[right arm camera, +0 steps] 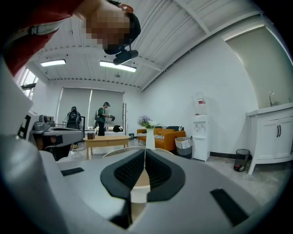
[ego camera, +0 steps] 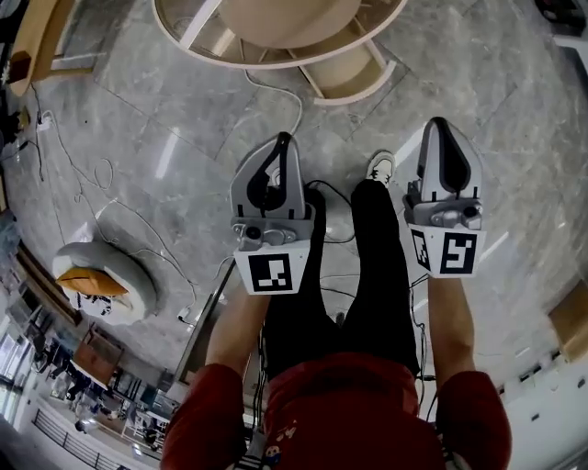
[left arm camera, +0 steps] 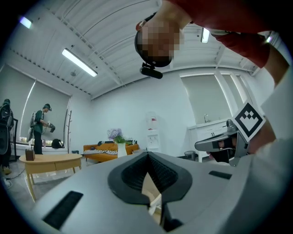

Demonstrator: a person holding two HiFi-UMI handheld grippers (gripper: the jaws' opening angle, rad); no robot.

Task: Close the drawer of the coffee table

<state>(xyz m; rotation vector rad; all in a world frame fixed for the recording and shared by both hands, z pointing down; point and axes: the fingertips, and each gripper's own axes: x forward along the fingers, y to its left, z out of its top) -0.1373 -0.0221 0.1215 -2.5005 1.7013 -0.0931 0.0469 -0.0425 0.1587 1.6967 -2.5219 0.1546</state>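
The round pale wooden coffee table (ego camera: 276, 23) stands ahead of me at the top of the head view. Its drawer (ego camera: 349, 78) sticks out from under the rim toward me, and nothing touches it. My left gripper (ego camera: 283, 139) hangs over the floor short of the table, jaws shut and empty. To its right, my right gripper (ego camera: 439, 124) is also shut and empty, level with the drawer's right side. In the left gripper view the left gripper (left arm camera: 148, 155) has its ribbed pads meeting at the tip. In the right gripper view the right gripper (right arm camera: 145, 151) points at the table top (right arm camera: 137, 180), which bears a white vase (right arm camera: 149, 137).
My legs in black trousers and one white shoe (ego camera: 379, 167) are between the grippers. Cables (ego camera: 294, 101) trail over the marble floor. A grey round cushion seat (ego camera: 106, 280) lies at left. Farther off are another wooden table (right arm camera: 106, 140), an orange sofa (right arm camera: 167, 135) and two people (right arm camera: 104, 118).
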